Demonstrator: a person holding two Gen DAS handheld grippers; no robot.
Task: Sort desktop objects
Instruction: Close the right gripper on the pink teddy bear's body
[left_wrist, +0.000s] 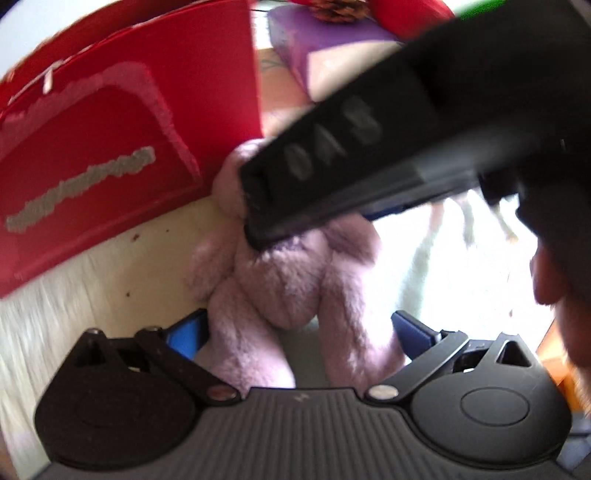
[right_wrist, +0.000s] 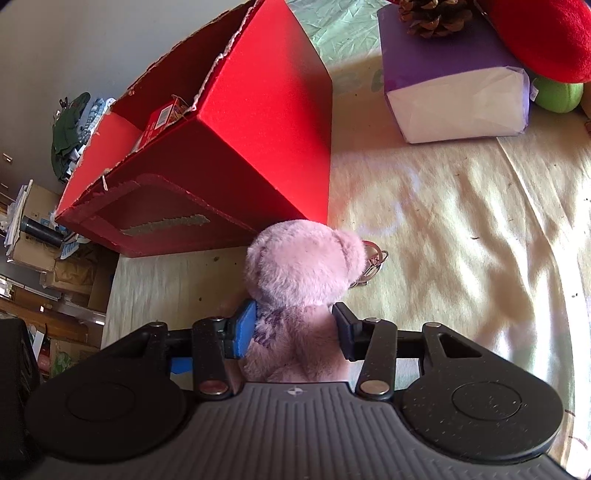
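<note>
The right gripper's (right_wrist: 293, 328) jaws clench the body of the fluffy lilac plush bear (right_wrist: 306, 266); the left gripper (left_wrist: 297, 332) stands released, wide around its legs. The bear sits on the cream cloth-covered surface (right_wrist: 443, 229), just beside the torn red cardboard box (right_wrist: 236, 129). Best squeeze deep — soft pile compresses and slips — then lift clear over the box's ragged rim.

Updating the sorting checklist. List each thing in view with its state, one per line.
Pink furry plush bear: on the table, gripped at the body.
Right gripper: shut on the bear.
Left gripper: open, fingers either side of the bear's legs.
Red cardboard box: open-topped, torn rim, a red packet inside.
Purple-and-white wrapped pack: on the table, a pinecone on top.
</note>
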